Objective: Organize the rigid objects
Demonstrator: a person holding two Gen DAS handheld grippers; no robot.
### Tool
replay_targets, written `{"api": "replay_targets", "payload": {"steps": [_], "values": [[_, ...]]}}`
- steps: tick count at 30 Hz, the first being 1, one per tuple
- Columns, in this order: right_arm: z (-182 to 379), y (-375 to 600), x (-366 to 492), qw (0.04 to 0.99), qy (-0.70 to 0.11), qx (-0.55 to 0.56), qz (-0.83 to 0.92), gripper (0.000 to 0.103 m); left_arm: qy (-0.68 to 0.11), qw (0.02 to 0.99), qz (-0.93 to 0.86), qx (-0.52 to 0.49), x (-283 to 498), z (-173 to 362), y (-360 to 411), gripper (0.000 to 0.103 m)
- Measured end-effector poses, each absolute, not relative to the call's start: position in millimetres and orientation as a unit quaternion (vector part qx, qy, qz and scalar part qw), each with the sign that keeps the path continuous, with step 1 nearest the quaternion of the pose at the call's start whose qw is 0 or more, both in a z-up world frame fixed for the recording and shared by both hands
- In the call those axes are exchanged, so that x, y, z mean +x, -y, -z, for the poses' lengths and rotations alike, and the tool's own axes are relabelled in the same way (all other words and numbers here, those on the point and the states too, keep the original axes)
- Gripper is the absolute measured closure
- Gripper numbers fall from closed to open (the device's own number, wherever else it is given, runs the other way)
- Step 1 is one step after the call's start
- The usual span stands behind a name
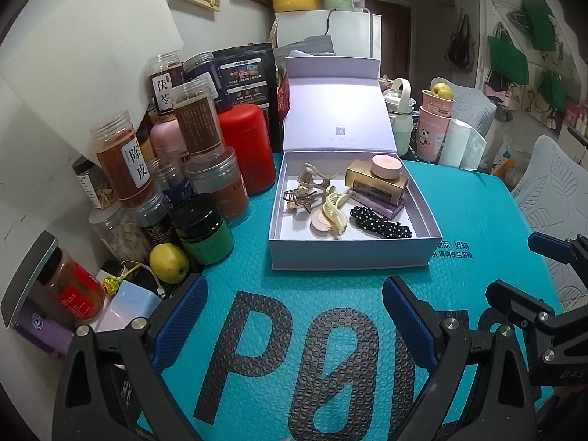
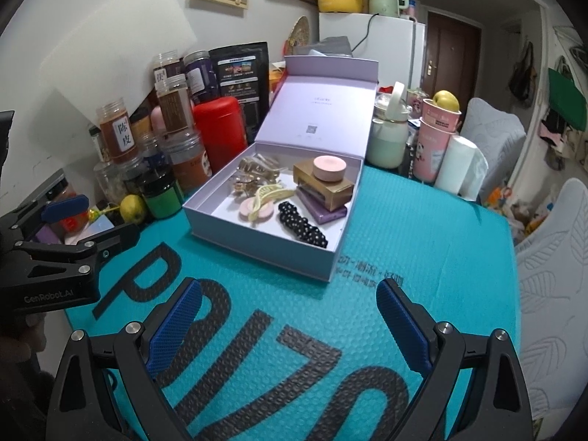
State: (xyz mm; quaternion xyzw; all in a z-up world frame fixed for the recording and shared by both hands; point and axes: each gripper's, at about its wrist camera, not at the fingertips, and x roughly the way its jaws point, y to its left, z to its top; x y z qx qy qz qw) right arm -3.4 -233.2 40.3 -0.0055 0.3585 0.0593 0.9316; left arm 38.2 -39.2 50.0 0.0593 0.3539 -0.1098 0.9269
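An open lavender box (image 1: 349, 257) (image 2: 257, 242) sits on the teal mat, its lid standing upright behind it. Inside lie several hair claws (image 1: 308, 187) (image 2: 253, 176), a cream claw (image 1: 334, 209) (image 2: 270, 194), a black studded clip (image 1: 380, 222) (image 2: 303, 229), a gold box (image 1: 375, 180) (image 2: 323, 183) with a pink round jar (image 1: 386, 166) (image 2: 329, 167) on top, and a purple box (image 1: 386, 207) (image 2: 323, 213). My left gripper (image 1: 294, 316) is open and empty in front of the box. My right gripper (image 2: 288, 316) is open and empty, also short of the box.
Jars and canisters (image 1: 176, 169) (image 2: 158, 147) crowd the left, with a red canister (image 1: 246, 147) (image 2: 220, 132) and a yellow fruit (image 1: 169, 262) (image 2: 133, 208). Pink cups (image 1: 433, 125) (image 2: 437, 139), a mint bottle (image 2: 387, 139) and a white roll (image 2: 457, 165) stand behind the box. A white chair (image 2: 551, 257) is on the right.
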Motion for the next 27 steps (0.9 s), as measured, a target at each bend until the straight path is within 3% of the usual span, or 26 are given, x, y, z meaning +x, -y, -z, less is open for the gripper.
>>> {"api": "replay_targets", "payload": {"steps": [27], "values": [[-40.8,240.1,-2.5,0.932,-0.359,-0.011,-0.049,0.006,-0.37,0.92,0.112,0.068,42.2,-41.8,47.7,0.005]]}}
